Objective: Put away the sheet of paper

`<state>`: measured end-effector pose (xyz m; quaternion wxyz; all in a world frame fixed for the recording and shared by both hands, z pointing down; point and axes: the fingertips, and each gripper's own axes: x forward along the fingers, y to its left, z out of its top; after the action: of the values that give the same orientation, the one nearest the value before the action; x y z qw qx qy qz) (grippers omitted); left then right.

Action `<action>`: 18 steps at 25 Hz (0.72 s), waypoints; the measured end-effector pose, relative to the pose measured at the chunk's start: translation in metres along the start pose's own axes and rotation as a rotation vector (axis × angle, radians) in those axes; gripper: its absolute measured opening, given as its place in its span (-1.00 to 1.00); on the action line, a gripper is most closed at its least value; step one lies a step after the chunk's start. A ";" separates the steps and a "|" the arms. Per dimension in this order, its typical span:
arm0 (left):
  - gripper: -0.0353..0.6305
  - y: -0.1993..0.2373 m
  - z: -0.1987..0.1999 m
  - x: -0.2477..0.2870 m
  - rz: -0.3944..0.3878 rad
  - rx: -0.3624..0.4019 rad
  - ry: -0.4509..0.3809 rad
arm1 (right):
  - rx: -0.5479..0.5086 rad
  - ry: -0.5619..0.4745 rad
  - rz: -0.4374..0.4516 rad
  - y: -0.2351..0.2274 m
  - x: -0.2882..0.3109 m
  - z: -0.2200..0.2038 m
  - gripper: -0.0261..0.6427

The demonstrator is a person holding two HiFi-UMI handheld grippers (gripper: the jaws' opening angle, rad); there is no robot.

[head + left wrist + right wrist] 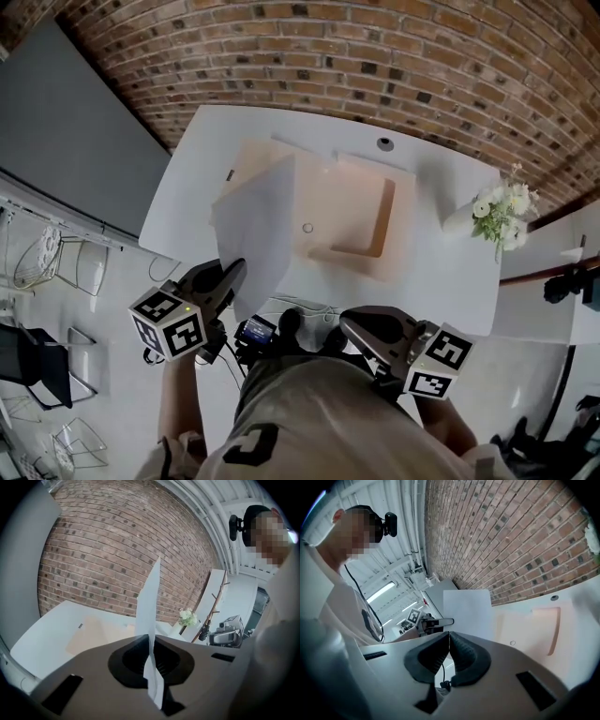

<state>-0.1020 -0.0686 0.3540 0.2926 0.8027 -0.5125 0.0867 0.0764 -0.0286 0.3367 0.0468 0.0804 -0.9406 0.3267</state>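
Note:
A white sheet of paper (253,225) is held up off the white table (450,272), slanting over the left part of an open peach folder (352,211). My left gripper (232,274) is shut on the sheet's near edge. In the left gripper view the paper (149,616) stands edge-on between the jaws of the left gripper (151,657). My right gripper (354,325) hovers at the table's near edge, shut with nothing in it. In the right gripper view, the right gripper (449,641) has its pads touching, and the sheet (468,611) and folder (529,625) lie beyond.
A vase of white flowers (502,211) stands at the table's right end. A round cable hole (385,143) sits near the far edge, by the brick wall (375,56). Wire chairs (42,258) stand on the floor to the left.

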 end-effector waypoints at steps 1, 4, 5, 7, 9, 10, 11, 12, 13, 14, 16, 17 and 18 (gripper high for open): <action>-0.85 0.004 0.002 0.001 -0.004 -0.001 -0.006 | 0.004 0.005 -0.010 -0.002 0.003 0.000 -0.85; -0.85 0.020 0.010 0.001 -0.031 -0.003 -0.025 | 0.006 0.026 -0.034 -0.005 0.021 0.002 -0.85; -0.85 0.026 0.012 0.001 -0.040 -0.005 -0.030 | -0.002 0.035 -0.045 -0.005 0.029 0.003 -0.85; -0.85 0.041 0.015 0.000 -0.060 -0.016 -0.032 | -0.018 0.045 -0.079 -0.006 0.044 0.006 -0.85; -0.85 0.054 0.016 0.001 -0.085 -0.022 -0.027 | -0.015 0.055 -0.110 -0.008 0.058 0.009 -0.85; -0.85 0.058 0.016 0.002 -0.099 -0.022 -0.023 | -0.009 0.065 -0.121 -0.007 0.065 0.009 -0.85; -0.85 0.064 0.018 0.003 -0.112 -0.020 -0.020 | -0.009 0.078 -0.131 -0.006 0.072 0.009 -0.85; -0.85 0.069 0.020 0.004 -0.125 -0.016 -0.017 | -0.015 0.090 -0.143 -0.006 0.079 0.010 -0.85; -0.85 0.075 0.022 0.005 -0.135 -0.012 -0.016 | -0.025 0.100 -0.155 -0.005 0.086 0.011 -0.85; -0.85 0.082 0.024 0.005 -0.142 -0.008 -0.016 | -0.035 0.108 -0.167 -0.004 0.093 0.012 -0.85; -0.85 0.094 0.022 0.004 -0.152 -0.003 -0.011 | -0.043 0.122 -0.186 -0.003 0.107 0.009 -0.85; -0.85 0.099 0.020 0.003 -0.157 -0.006 -0.008 | -0.043 0.130 -0.195 -0.002 0.113 0.007 -0.85; -0.85 0.105 0.017 0.002 -0.162 -0.012 -0.006 | -0.045 0.140 -0.206 -0.003 0.119 0.004 -0.85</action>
<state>-0.1958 -0.1114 0.3806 0.3019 0.8398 -0.4475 0.0571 -0.0401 -0.0473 0.3521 0.1472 0.1524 -0.9288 0.3039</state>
